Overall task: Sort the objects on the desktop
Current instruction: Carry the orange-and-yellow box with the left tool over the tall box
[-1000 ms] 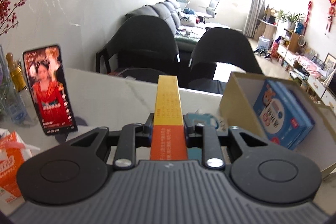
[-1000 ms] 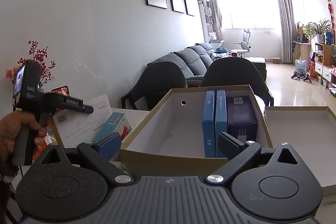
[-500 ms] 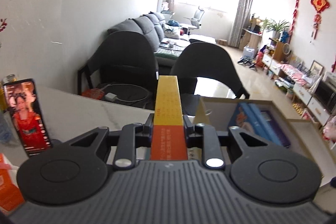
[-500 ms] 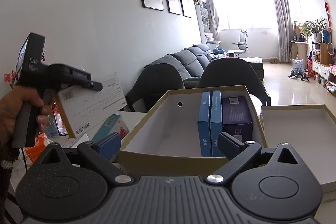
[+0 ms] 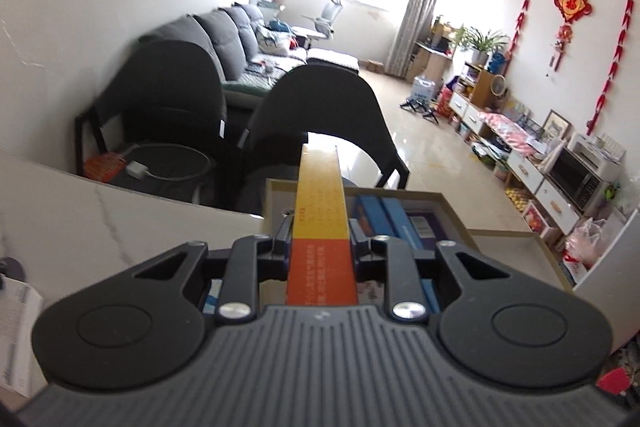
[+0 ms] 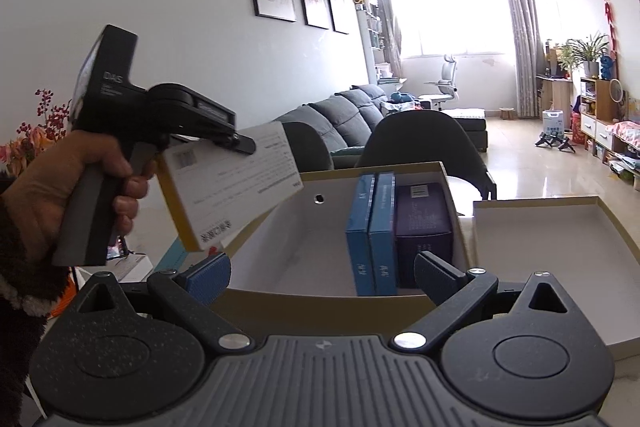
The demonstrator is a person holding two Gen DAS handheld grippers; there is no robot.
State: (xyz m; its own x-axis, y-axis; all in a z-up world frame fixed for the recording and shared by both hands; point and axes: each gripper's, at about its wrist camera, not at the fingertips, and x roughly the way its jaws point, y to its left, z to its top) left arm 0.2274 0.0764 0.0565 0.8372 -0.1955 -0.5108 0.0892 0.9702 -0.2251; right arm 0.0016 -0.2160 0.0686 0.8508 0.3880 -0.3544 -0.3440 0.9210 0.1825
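Observation:
My left gripper (image 5: 320, 230) is shut on a flat box (image 5: 320, 211) with an orange and yellow edge, held on edge. In the right wrist view a hand holds that left gripper (image 6: 240, 143) up at the left, and the flat box's white face (image 6: 236, 183) hangs over the left wall of the open cardboard box (image 6: 320, 303). Inside it stand two blue boxes (image 6: 372, 227) and a dark purple box (image 6: 424, 219). The left wrist view shows the cardboard box (image 5: 460, 217) just ahead, below the held box. My right gripper (image 6: 322, 267) is open, its fingers straddling the cardboard box's near wall.
The cardboard box's lid (image 6: 540, 247) lies open side up to its right. A teal box (image 6: 172, 255) and an orange packet (image 6: 64, 291) lie at its left on the white marble table (image 5: 120, 223). Two black chairs (image 5: 320, 115) stand beyond the table's far edge.
My left gripper has carried the flat box to the right, up to the cardboard box; the phone on its stand has left the left wrist view. The right gripper has stayed put.

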